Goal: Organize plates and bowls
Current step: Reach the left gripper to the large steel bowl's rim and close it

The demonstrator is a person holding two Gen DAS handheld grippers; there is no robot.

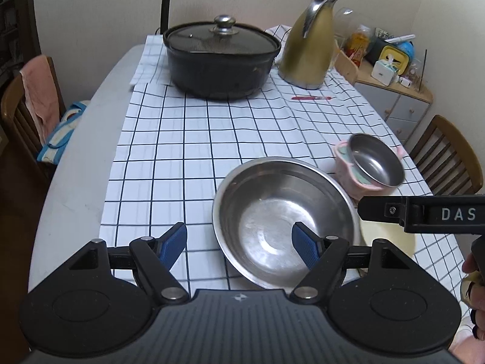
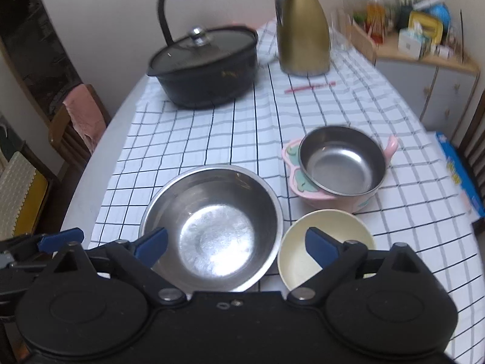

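Observation:
A large steel bowl (image 1: 285, 221) (image 2: 212, 227) sits on the checked cloth near the table's front. A small cream bowl (image 2: 326, 248) (image 1: 385, 236) sits to its right. Behind that, a smaller steel bowl (image 2: 341, 159) (image 1: 376, 160) rests tilted in a pink dish (image 2: 306, 182) (image 1: 348, 170). My left gripper (image 1: 239, 247) is open and empty, its right finger over the large bowl's rim. My right gripper (image 2: 236, 244) is open and empty, straddling the large bowl's near rim and the cream bowl. Its arm also shows in the left wrist view (image 1: 424, 214).
A black lidded pot (image 1: 221, 60) (image 2: 206, 66), a gold jug (image 1: 309, 42) (image 2: 303, 27) and a red pen (image 1: 312, 98) stand at the back. Wooden chairs (image 1: 27, 112) flank the table. A cluttered cabinet (image 1: 397, 82) is at the right. A blue box (image 2: 457, 176) lies at right.

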